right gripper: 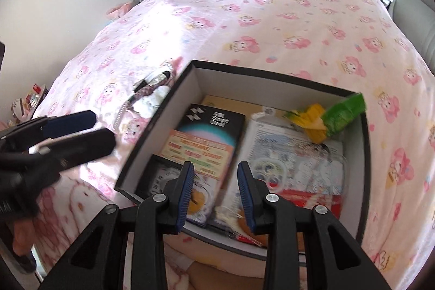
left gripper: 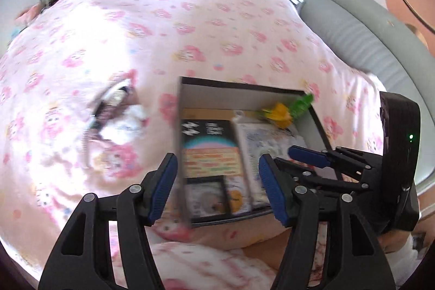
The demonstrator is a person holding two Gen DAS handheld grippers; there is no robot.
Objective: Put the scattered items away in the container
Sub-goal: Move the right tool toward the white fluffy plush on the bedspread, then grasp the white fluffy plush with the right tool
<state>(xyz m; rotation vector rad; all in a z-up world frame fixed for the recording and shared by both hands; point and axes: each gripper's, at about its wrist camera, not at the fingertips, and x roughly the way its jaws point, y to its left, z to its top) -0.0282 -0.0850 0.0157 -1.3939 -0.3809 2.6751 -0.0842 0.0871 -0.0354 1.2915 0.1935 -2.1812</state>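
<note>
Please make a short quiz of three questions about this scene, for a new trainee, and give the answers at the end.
1. True or false: the yellow and green packet lies inside the box.
2. Where is the small pile of items that is not yet tidied?
A. on the bedspread, beside the box
B. inside the box
C. between the fingers of the right gripper
3. Fill in: between the fingers of the left gripper there is ____ held.

Key:
1. True; its green end pokes over the rim.
2. A.
3. Nothing; its fingers stand wide apart.
</note>
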